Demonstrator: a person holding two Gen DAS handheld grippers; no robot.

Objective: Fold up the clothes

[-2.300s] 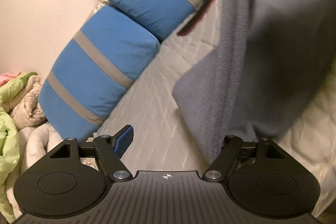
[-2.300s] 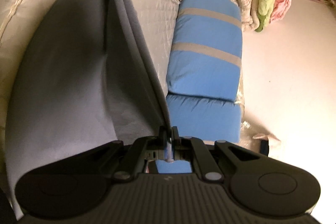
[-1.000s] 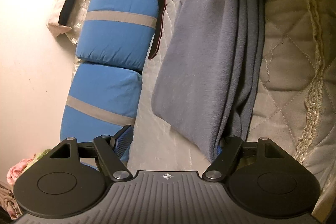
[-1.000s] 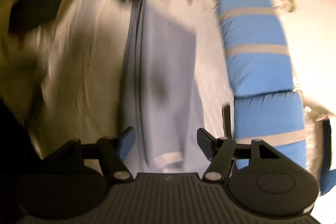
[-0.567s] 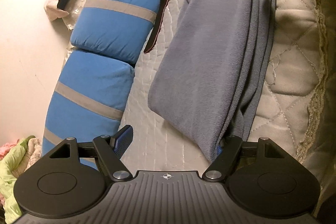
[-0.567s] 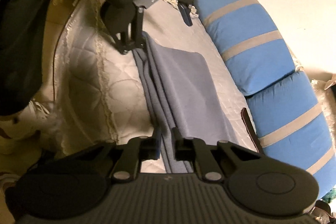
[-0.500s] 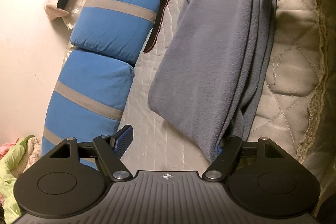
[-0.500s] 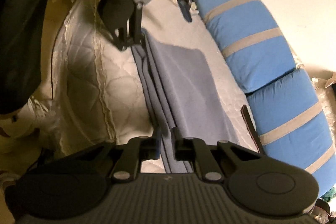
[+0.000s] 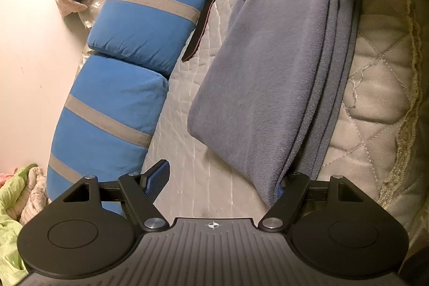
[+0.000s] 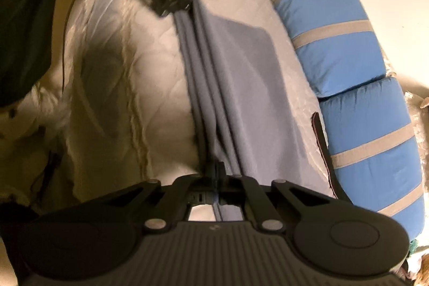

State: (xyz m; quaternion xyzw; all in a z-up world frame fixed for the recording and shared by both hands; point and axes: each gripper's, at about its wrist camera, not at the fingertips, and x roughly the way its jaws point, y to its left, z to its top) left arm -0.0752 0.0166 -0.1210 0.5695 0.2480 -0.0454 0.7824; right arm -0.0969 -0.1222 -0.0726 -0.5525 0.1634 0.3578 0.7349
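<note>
A grey-blue fleece garment (image 9: 270, 77), folded into a long narrow strip, lies on a quilted cream bedspread (image 9: 380, 87) beside two blue pillows with grey stripes (image 9: 150, 26). The left gripper (image 9: 222, 181) sits at the strip's near end, jaws spread wide, its right finger touching the cloth. The right gripper (image 10: 216, 173) is clamped tight on the garment's opposite end. A dark strap (image 9: 207, 4) lies between garment and pillows.

left tongs' (image 9: 219, 181) right finger: under grey garment (image 9: 268, 66) | right-wrist view: motion-blurred
</note>
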